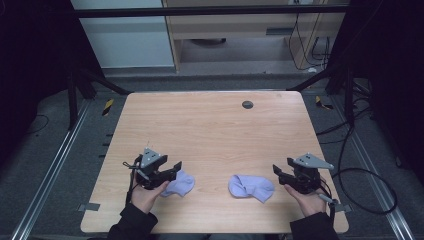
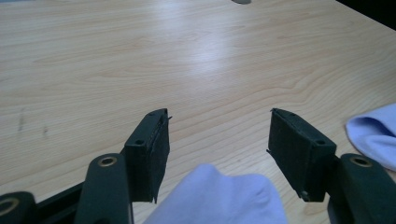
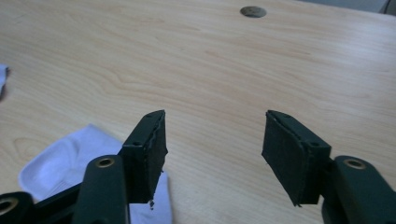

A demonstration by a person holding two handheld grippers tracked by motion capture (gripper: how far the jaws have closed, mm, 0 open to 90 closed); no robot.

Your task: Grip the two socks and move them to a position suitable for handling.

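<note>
Socks: one (image 1: 179, 184) lies lower centre-left by your left gripper (image 1: 170, 171), the other (image 1: 251, 187) lower centre-right near your right gripper (image 1: 278, 172). Both jaws gape empty. Soft, light cloth; pinch a bunched edge against the bench (image 1: 210, 130).

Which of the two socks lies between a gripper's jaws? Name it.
The left sock, by the left gripper: its edge sits between those open jaws, unpinched. The right sock lies beside the right gripper, outside its jaws.
</note>
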